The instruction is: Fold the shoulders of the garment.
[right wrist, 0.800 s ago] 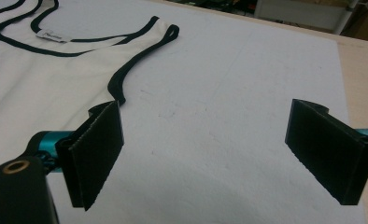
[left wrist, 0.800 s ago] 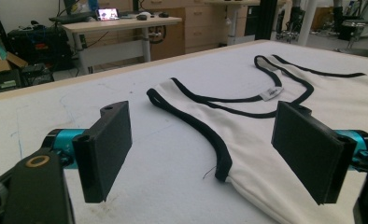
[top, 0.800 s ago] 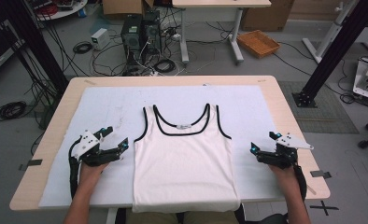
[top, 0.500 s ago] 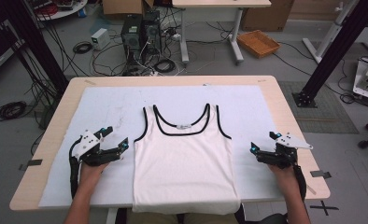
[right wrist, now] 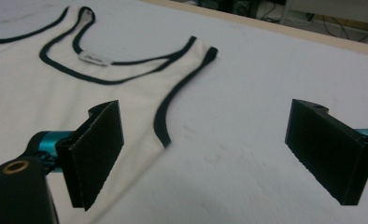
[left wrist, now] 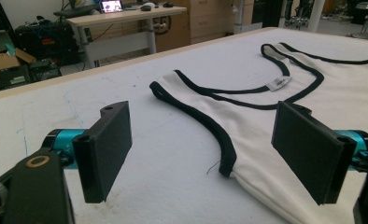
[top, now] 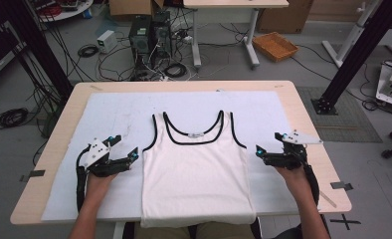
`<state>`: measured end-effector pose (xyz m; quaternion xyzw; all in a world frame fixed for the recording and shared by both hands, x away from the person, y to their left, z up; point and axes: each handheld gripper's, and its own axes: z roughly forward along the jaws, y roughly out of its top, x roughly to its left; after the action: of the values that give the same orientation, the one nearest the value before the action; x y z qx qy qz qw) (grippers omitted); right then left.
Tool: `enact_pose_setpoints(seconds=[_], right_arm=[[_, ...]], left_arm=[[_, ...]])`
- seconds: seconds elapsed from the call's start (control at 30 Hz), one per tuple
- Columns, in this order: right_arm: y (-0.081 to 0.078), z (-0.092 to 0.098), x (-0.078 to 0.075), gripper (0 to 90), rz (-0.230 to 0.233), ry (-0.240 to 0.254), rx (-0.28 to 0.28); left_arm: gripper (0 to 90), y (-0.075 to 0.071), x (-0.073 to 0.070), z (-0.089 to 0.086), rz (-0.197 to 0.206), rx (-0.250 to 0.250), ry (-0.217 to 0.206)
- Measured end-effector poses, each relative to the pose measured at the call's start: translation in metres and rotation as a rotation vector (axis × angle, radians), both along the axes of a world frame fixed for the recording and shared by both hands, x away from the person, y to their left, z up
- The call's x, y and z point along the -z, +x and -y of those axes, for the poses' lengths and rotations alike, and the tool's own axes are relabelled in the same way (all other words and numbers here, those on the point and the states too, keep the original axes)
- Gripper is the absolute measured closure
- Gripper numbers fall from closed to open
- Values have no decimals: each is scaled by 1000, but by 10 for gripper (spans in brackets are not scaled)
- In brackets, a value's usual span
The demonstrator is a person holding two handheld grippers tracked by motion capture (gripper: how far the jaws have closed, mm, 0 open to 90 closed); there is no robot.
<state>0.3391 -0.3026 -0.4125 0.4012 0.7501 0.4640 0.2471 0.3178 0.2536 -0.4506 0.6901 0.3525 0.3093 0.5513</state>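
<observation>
Presently both tongs stand with jaws apart and empty: the left gripper (top: 127,158) just beside the left side seam of the tank top (top: 196,174), the right gripper (top: 264,152) beside its right seam. The garment lies flat mid-table on the white mat (top: 109,114), hem overhanging the near edge. Judged: pre-grasp stage; next move calls for pinching the fabric edges. No containers on the table.

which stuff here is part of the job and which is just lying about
In the job:
- white tank top with black trim
- left tongs, open
- right tongs, open

Lying about:
- woven orange basket on the floor
- black computer towers
- floor cables
</observation>
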Motion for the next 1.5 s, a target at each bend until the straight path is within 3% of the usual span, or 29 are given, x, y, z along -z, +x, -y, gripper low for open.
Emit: enact_pose_setpoints(seconds=[0.3,0.5,0.53,0.6,0.7,0.77,0.9,1.07,1.13,1.2,1.23,1.27,1.33,1.5], right_arm=[[55,-41,-33,110,-67,-56,-35],[91,-67,-37,110,-100,-105,-13],[91,-67,-37,110,-100,-105,-13],[106,-77,-31,110,-134,-101,-1],[120,-86,-21,111,-160,-139,19],[129,-90,-13,179,-187,-161,47],[147,-96,9,196,-257,-169,93],[159,-104,30,424,-303,-210,104],[159,-104,31,560,-296,-173,81],[157,-107,30,816,-290,-181,23],[155,-109,29,860,-278,-199,19],[153,-111,27,869,-258,-212,15],[148,-112,22,873,-230,-180,13],[127,-112,9,873,-125,-154,-38]], left_arm=[[202,1,0,1,-16,-21,2],[202,2,0,0,-23,-28,-3],[202,2,0,0,-23,-28,-3],[202,2,0,0,-26,-31,-4],[202,3,0,0,-28,-35,-7],[202,3,0,0,-31,-36,-6],[202,3,0,0,-32,-39,-8],[202,3,0,0,-34,-38,-13],[202,3,0,0,-34,-38,-10],[202,3,0,0,-34,-37,-9],[202,3,0,0,-34,-38,-10],[202,3,0,0,-34,-38,-10],[202,3,0,0,-35,-39,-8],[202,3,-1,-1,-39,-39,-11]])
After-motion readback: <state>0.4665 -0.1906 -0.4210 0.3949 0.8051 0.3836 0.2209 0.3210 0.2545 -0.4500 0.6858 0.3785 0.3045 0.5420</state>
